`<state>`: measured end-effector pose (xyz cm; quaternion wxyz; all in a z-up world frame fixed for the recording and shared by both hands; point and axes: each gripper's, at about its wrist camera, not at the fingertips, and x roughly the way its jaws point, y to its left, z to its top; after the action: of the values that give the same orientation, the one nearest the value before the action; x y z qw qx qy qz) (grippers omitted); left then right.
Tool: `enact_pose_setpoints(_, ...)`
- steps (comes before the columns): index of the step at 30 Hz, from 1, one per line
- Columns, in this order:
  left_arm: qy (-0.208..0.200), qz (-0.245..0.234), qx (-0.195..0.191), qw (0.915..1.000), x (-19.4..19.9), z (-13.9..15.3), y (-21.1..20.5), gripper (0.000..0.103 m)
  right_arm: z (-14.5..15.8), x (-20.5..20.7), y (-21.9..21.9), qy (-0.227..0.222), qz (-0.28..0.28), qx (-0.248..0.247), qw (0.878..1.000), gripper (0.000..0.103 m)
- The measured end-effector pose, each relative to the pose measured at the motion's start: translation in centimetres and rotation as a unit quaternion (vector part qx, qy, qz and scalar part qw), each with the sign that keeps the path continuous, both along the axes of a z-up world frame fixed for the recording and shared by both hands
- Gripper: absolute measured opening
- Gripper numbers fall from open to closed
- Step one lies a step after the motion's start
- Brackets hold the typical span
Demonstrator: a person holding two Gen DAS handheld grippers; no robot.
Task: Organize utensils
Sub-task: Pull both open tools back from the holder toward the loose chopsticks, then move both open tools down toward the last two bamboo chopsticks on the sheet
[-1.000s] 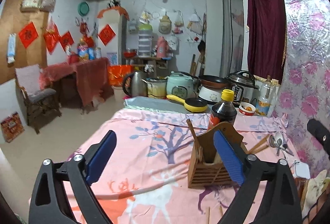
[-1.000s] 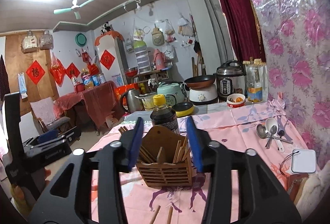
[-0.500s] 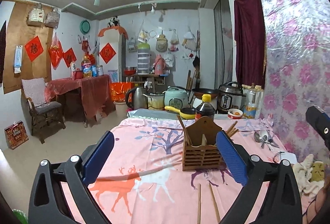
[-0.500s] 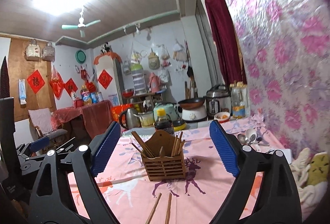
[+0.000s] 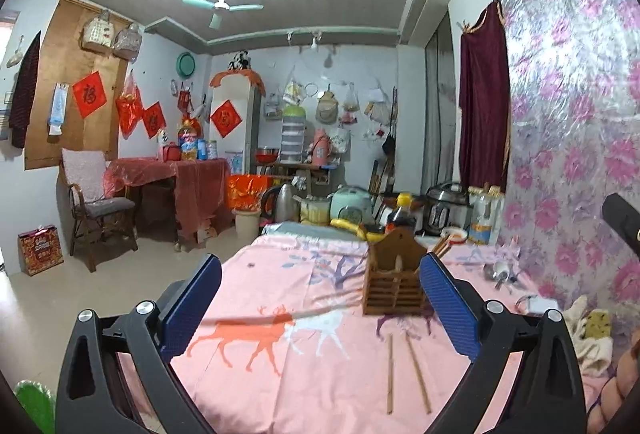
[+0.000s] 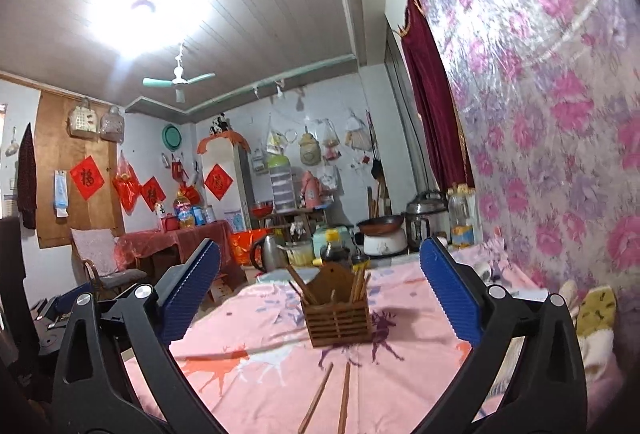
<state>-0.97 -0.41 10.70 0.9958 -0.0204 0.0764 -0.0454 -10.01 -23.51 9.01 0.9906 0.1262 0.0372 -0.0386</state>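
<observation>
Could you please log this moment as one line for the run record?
left hand-held gripper: open, empty | right hand-held gripper: just opened, empty | chopstick holder: upright on tablecloth | two chopsticks: loose before holder

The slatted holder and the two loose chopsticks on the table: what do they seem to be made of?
The slatted holder: apparently wood or bamboo, brown and matte, with open horizontal slats and a peaked back panel. The two loose chopsticks: probably also wood or bamboo, thin, straight and a plain unpainted light brown. No grain is visible, so plastic imitation cannot be excluded.

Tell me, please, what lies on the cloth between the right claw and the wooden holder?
Two loose chopsticks lie on the pink cloth, side by side, between the right claw and the wooden holder. The right wrist view shows this.
</observation>
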Motion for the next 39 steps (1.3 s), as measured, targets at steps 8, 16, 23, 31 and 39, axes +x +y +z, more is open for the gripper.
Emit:
enact_pose_setpoints(8,0.108,0.01,0.003,0.9941,4.8,-6.4,0.0,0.097,-6.5,3.5,-0.5,0.085,-0.015,0.009,0.996,0.096)
enact_pose_setpoints(16,0.201,0.032,0.019,0.9789,9.2,-13.3,-0.1,0.097,-14.2,6.0,0.7,0.181,-0.016,-0.049,0.982,0.096)
enact_pose_setpoints(23,0.248,0.045,0.03,0.9672,11.0,-17.2,0.3,0.097,-19.3,8.1,0.2,0.255,0.019,-0.053,0.965,0.095)
enact_pose_setpoints(31,0.296,0.052,0.032,0.9531,12.9,-20.3,0.9,0.097,-23.6,9.8,2.7,0.328,0.074,-0.088,0.938,0.075)
enact_pose_setpoints(39,0.303,0.047,0.03,0.9514,13.1,-20.5,0.8,0.097,-24.9,10.5,3.7,0.344,0.091,-0.098,0.929,0.07)
